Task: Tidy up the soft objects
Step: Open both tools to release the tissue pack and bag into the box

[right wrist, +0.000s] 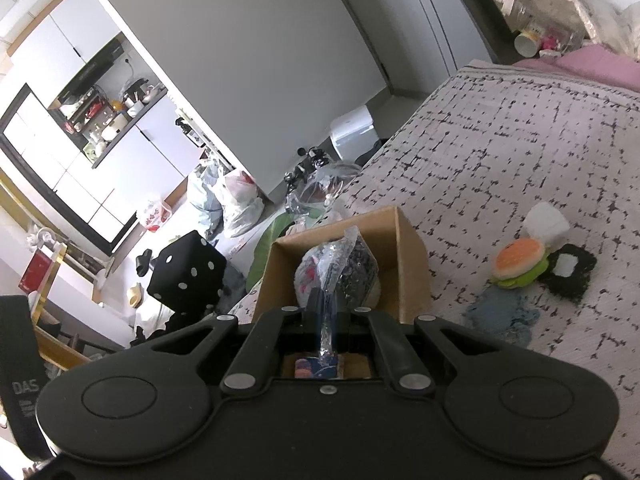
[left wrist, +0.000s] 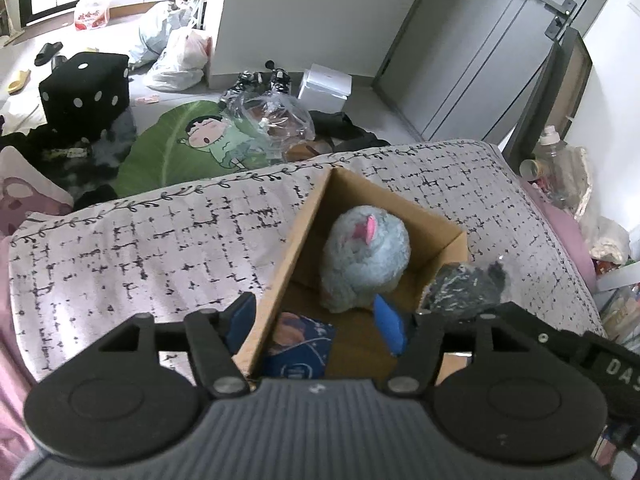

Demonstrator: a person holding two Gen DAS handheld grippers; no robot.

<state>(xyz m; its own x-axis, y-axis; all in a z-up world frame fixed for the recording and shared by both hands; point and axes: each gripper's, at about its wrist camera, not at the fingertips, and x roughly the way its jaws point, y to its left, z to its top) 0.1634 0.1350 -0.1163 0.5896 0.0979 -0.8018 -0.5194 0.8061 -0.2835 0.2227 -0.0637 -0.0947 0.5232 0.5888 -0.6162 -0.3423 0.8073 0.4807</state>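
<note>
A cardboard box (left wrist: 304, 216) stands open on the patterned bed cover. Inside lie a fluffy grey-blue plush (left wrist: 364, 256) with a pink ear and a dark blue printed item (left wrist: 300, 346). My left gripper (left wrist: 316, 320) is open, its blue pads astride the box's left wall. My right gripper (right wrist: 324, 304) is shut on a clear plastic bag holding a dark speckled soft item (right wrist: 348, 264), held over the box (right wrist: 408, 240); the bag also shows in the left wrist view (left wrist: 464, 284). A burger plush (right wrist: 520, 260), a blue cloth (right wrist: 500, 316) and a black pad (right wrist: 568, 272) lie on the bed to the right.
A white block (right wrist: 546, 220) sits behind the burger plush. Beyond the bed's edge the floor holds a black dice stool (left wrist: 86, 92), a green leaf cushion (left wrist: 184, 140), plastic bags (left wrist: 176, 56) and a white box (left wrist: 324, 84). Clutter stands at the bed's right side (left wrist: 560, 168).
</note>
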